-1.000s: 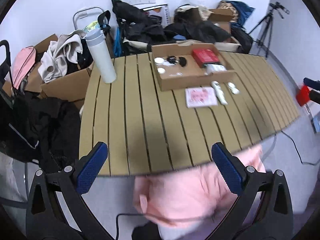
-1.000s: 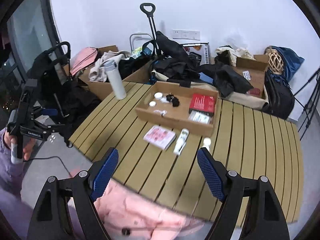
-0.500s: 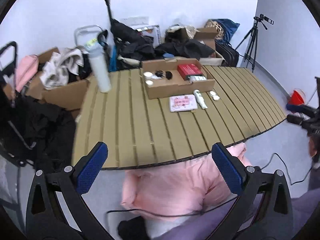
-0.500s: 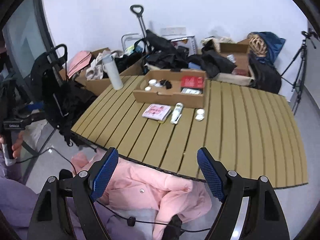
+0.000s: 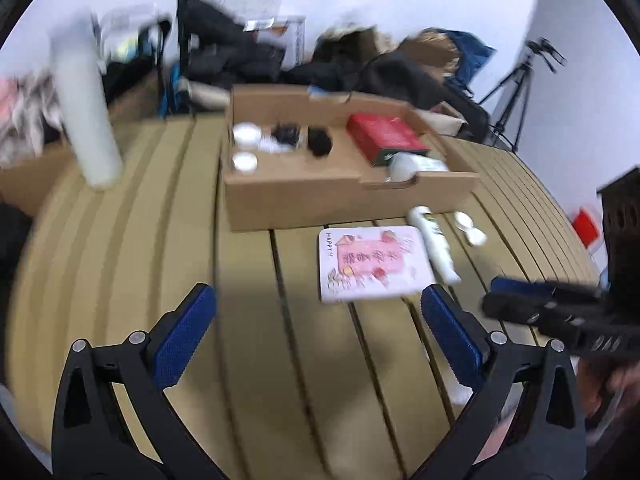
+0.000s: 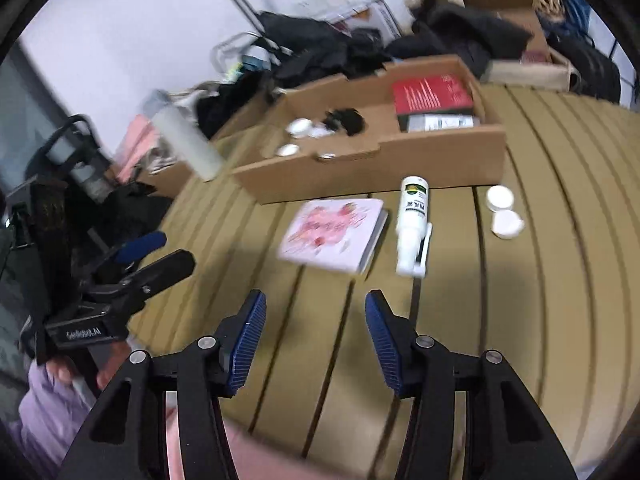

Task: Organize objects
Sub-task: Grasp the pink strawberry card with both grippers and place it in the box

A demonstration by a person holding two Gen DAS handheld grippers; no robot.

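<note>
A pink and white booklet lies on the slatted wooden table, with a white tube and two small white jars to its right. Behind them stands an open cardboard box holding a red box, white jars and black items. My left gripper is open and empty, short of the booklet. My right gripper is open and empty, just short of the booklet and tube; it also shows at the right in the left wrist view.
A tall white bottle stands at the table's left. Bags, clothes and cardboard boxes pile behind the table. A tripod stands at the back right. The left gripper shows at the left in the right wrist view.
Both grippers have moved forward over the table toward the booklet and tube. The right gripper's jaws have narrowed. The views are blurred by motion.
</note>
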